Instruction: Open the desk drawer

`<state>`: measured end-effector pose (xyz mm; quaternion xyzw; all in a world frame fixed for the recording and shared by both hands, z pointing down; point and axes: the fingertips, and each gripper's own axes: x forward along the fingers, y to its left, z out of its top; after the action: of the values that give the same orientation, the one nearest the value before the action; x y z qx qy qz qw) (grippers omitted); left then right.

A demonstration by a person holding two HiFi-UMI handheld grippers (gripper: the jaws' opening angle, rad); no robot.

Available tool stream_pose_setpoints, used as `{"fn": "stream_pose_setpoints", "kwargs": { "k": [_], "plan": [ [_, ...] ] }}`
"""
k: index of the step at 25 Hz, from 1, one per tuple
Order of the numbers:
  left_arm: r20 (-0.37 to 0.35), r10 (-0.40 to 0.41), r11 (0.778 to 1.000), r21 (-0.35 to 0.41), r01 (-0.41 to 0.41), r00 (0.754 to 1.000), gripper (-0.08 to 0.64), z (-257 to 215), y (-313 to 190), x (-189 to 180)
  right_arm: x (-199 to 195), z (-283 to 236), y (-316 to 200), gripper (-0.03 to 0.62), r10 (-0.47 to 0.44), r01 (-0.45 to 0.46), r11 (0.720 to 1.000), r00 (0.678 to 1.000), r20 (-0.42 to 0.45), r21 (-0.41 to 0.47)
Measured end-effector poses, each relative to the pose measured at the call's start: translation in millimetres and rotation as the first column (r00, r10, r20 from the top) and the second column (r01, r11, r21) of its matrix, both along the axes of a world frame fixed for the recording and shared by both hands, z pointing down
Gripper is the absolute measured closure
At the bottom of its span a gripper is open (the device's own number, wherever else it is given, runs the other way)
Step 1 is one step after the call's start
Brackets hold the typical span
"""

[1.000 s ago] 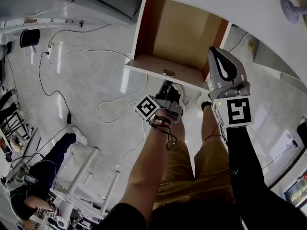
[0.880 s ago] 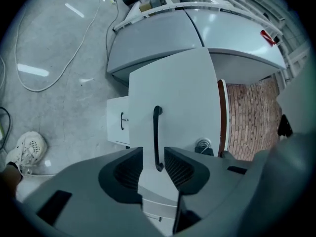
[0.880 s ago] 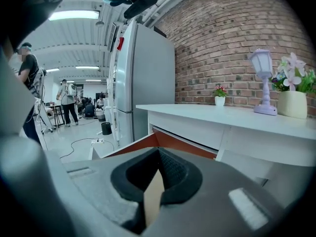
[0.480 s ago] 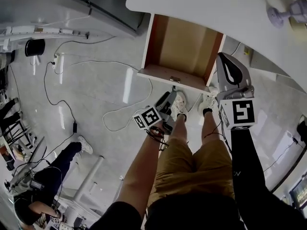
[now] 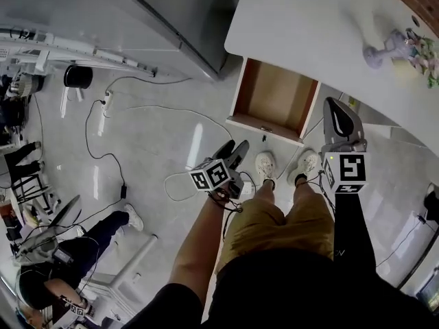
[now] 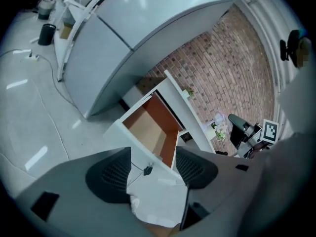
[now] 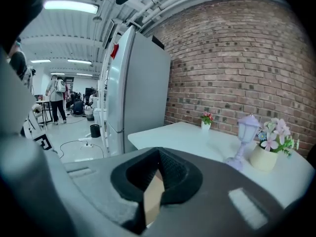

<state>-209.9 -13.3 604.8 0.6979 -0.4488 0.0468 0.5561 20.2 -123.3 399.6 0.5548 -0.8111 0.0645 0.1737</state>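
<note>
— Where's the drawer on your screen?

— On my head view the desk drawer (image 5: 273, 100) sits at about 1 o'clock, standing out from under the edge of the white desk (image 5: 309, 26). I see a pale tan bottom, reddish-brown side walls and a white front panel with a small metal fitting at the middle of its top edge.

— And your tools?

— My left gripper (image 5: 232, 149) hangs at 7 o'clock of the drawer, clear of the front panel. Its jaws have just been opening, and in the left gripper view the left gripper (image 6: 153, 154) has its pads spread with nothing between them; I only see the drawer (image 6: 148, 127) and floor beyond the gap. My right gripper (image 5: 335, 105) is at 4 o'clock of the drawer, just beside its right front corner. In the right gripper view the right gripper (image 7: 158, 157) has its tips pressed together on nothing.
</note>
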Motion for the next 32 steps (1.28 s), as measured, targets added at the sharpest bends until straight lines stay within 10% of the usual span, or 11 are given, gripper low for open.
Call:
{"fn": "stream_pose_setpoints", "kwargs": {
  "k": [10, 18, 32],
  "plan": [
    [0.188, 0.126, 0.939, 0.294, -0.178, 0.974, 0.278, -157.6, -56.6, 16.1, 7.4, -111.0, 16.7, 0.593, -0.04, 0.036, 0.995, 0.999, 0.035, 0.098],
    [0.37, 0.064, 0.832, 0.494, -0.254, 0.927, 0.273, -279.8, -66.2, 55.6, 28.0, -165.7, 30.8, 0.594, -0.089, 0.085, 0.985, 0.996, 0.02, 0.152],
    [0.441, -0.155, 0.664, 0.709, -0.238, 0.884, 0.265, -434.7, -27.3, 123.7, 81.0, -217.5, 62.9, 0.594, -0.197, 0.179, 0.95, 0.979, 0.045, 0.257]
  ]
}}
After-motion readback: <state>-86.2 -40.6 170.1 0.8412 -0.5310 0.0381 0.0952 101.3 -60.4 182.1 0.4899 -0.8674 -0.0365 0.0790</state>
